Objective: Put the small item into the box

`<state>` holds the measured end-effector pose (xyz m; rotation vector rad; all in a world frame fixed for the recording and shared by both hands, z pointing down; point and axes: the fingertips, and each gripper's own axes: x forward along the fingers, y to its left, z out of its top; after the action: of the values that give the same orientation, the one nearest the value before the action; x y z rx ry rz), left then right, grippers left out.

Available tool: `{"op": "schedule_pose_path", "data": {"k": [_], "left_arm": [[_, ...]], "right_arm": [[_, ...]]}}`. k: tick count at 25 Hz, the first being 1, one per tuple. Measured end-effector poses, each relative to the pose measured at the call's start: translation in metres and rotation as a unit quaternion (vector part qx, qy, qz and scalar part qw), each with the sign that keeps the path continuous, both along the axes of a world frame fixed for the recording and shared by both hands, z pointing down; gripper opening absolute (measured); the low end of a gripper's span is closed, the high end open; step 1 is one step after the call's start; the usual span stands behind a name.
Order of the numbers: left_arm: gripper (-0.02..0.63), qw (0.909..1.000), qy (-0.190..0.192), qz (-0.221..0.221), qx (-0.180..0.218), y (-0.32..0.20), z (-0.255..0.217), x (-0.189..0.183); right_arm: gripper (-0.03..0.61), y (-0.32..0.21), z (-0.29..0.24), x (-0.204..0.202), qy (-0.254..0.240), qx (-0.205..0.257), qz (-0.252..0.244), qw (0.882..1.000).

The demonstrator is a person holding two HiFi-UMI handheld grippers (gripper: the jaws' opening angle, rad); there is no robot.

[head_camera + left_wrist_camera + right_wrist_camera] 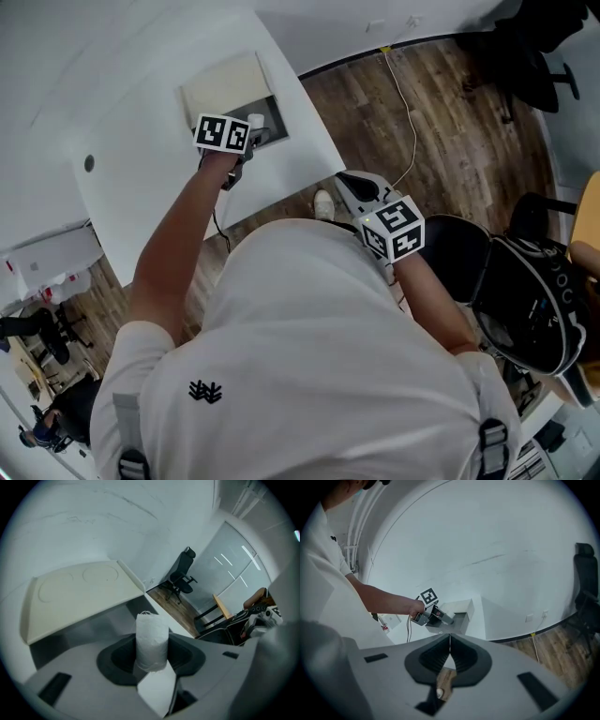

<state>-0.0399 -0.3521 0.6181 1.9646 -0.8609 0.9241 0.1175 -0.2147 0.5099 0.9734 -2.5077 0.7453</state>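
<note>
The small item [152, 639] is a white wrapped cylinder, and my left gripper [152, 654] is shut on its lower part, holding it upright. Straight ahead of it lies the open box [112, 620], its cream lid [79, 590] folded back to the left. From the head view, the left gripper [257, 131] hovers over the box [272, 114] near the white table's corner, with the item [255, 120] at its tip. My right gripper [349, 182] hangs off the table above the wooden floor. Its jaws meet at the tips [450, 637] with nothing between them.
The white table [159, 178] ends just right of the box, with wooden floor [441, 103] beyond. A yellowish cable [405, 84] runs across the floor. Black office chairs [525, 56] stand at the back right, and another chair [459, 253] is close to my right side.
</note>
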Motion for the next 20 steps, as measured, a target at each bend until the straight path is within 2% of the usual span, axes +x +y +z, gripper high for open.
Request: {"op": "schedule_pose_path", "data": {"k": [4,7,14,20], "left_arm": [[0.173,0.9985,-0.046,0.025,-0.017,-0.009,0.019,0.012],[0.173,0.9961,-0.074,0.036,-0.033,-0.008,0.031,0.005],[0.176,0.9921,-0.098,0.035,-0.07,0.001,0.048,0.001],[0.186,0.9904,-0.106,0.033,-0.081,0.002,0.047,-0.003]], "right_arm": [[0.008,-0.015,0.006,0.026,-0.003,-0.008,-0.001,1.0],[0.008,-0.017,0.007,0.028,-0.005,-0.012,-0.002,1.0],[0.008,-0.016,0.011,0.033,-0.011,-0.021,-0.006,1.0],[0.008,-0.014,0.015,0.036,-0.013,-0.026,-0.01,1.0]]}}
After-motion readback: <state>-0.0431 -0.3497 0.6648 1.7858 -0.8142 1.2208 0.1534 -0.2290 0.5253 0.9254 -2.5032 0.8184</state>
